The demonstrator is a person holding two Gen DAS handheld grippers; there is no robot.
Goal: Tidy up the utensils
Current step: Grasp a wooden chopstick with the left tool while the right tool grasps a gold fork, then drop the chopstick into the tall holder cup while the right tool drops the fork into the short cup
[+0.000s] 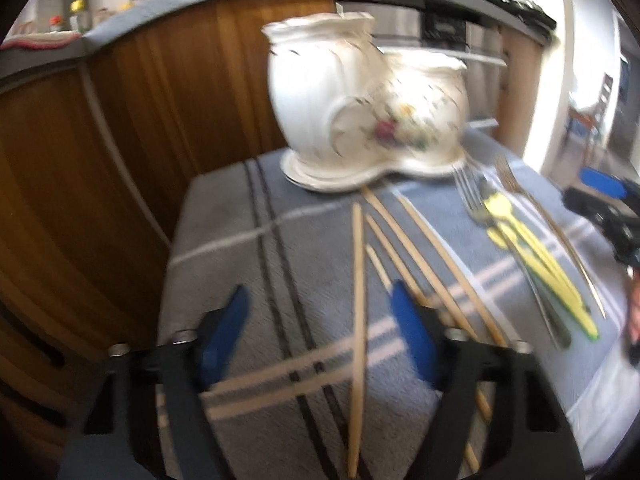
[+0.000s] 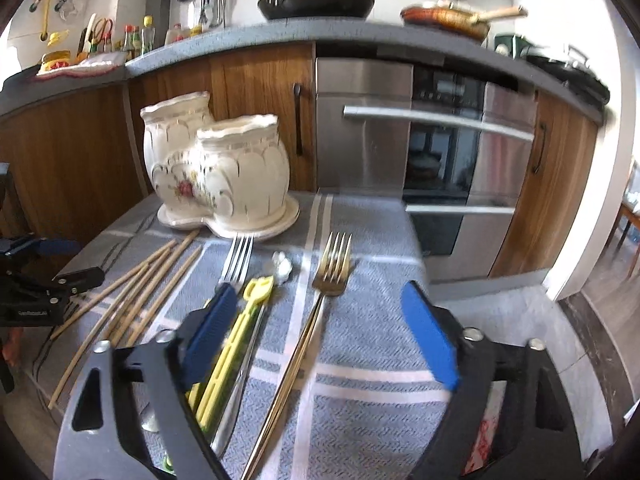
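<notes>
A white floral double-pot ceramic holder (image 1: 368, 108) (image 2: 218, 168) stands at the far edge of a grey-blue checked cloth (image 1: 248, 272) (image 2: 360, 344). Several wooden chopsticks (image 1: 358, 312) (image 2: 132, 288) lie loose on the cloth. A silver fork (image 1: 472, 200) (image 2: 238, 260), yellow plastic utensils (image 1: 536, 260) (image 2: 240, 328) and a gold fork (image 1: 560, 236) (image 2: 328, 276) lie to their right. My left gripper (image 1: 320, 304) is open over the chopsticks, one between its fingers. My right gripper (image 2: 320, 300) is open over the gold fork.
Wooden cabinets (image 2: 260, 92) and a steel oven (image 2: 432, 152) stand behind the table under a grey counter (image 2: 280, 36) with pans. A small white crumpled bit (image 2: 282, 266) lies between the forks. The cloth's edges drop off left (image 1: 172, 248) and right (image 2: 420, 256).
</notes>
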